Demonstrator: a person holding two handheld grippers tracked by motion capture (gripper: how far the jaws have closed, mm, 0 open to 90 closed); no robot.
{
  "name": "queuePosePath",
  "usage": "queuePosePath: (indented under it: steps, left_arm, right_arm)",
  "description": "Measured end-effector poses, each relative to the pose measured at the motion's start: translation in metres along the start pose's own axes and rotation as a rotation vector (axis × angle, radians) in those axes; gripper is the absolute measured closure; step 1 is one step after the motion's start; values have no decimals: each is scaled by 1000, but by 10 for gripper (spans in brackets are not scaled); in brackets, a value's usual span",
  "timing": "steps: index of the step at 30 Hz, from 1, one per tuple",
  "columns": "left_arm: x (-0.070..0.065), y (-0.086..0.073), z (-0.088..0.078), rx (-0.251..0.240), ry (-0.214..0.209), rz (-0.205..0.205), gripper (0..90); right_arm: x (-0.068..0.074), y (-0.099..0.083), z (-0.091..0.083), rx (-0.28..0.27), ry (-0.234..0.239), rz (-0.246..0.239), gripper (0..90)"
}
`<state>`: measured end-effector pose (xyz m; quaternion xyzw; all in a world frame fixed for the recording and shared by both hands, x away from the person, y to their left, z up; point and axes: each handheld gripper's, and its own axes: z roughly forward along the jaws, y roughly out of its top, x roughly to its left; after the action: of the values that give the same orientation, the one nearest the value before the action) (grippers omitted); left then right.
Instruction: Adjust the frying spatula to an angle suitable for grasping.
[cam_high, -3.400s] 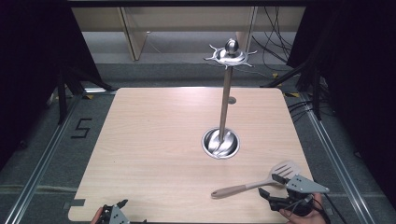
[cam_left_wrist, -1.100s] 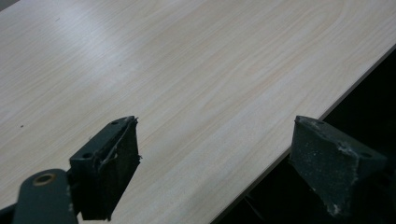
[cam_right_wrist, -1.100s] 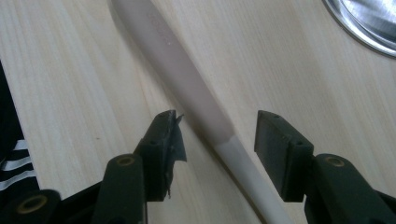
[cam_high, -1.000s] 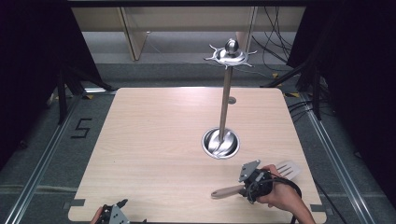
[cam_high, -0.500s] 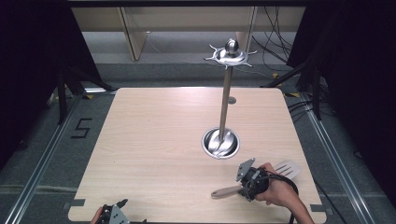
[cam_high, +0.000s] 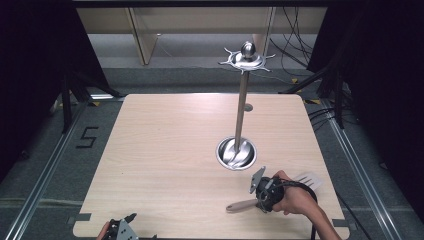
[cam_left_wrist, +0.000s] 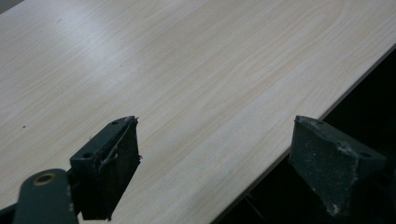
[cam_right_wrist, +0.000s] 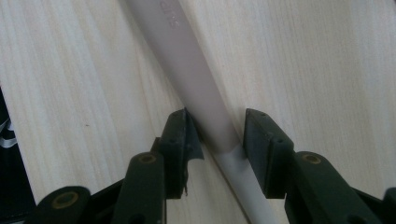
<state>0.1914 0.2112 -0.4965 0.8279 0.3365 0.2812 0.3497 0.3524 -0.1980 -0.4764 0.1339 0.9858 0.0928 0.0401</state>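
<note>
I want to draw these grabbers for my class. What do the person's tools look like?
Each tool has two black, blocky jaws with scuffed pads, on dark arms joined by brass-coloured rivets. The right tool carries a grey three-cornered plate on top, and a dark cable trails back along the bare forearm. The left tool has a grey plate too.

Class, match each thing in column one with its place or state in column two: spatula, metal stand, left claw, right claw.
Column one:
1. spatula
2. metal stand
3. left claw
4. right claw

Column two:
a. upright on the table, right of its middle
b. jaws wide apart at the table's near left edge, nothing between them
c. lying flat by the table's near right corner
d. jaws astride a beige handle

Pairs: 1-c, 2-a, 3-b, 4-d.

The right claw's jaws have just been closing, with the spatula's handle between them.
</note>
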Motion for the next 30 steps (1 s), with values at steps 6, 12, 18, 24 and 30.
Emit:
queuePosePath:
  steps: [6,12,18,24,30]
  left_arm:
    - [-1,0,-2,1,-31,-49,151]
    - [-1,0,-2,3,-21,-40,150]
    - [0,0,0,3,-6,0,150]
    - [0,0,0,2,-9,-2,150]
    - [-1,-1,0,6,-3,-22,150]
  right_arm:
    - [-1,4,0,31,-6,-15,650]
    - [-5,3,-2,58,-15,48,722]
    - [-14,5,0,73,-5,-23,736]
    - [-11,9,-1,106,2,17,738]
    - [-9,12,0,105,-23,-22,753]
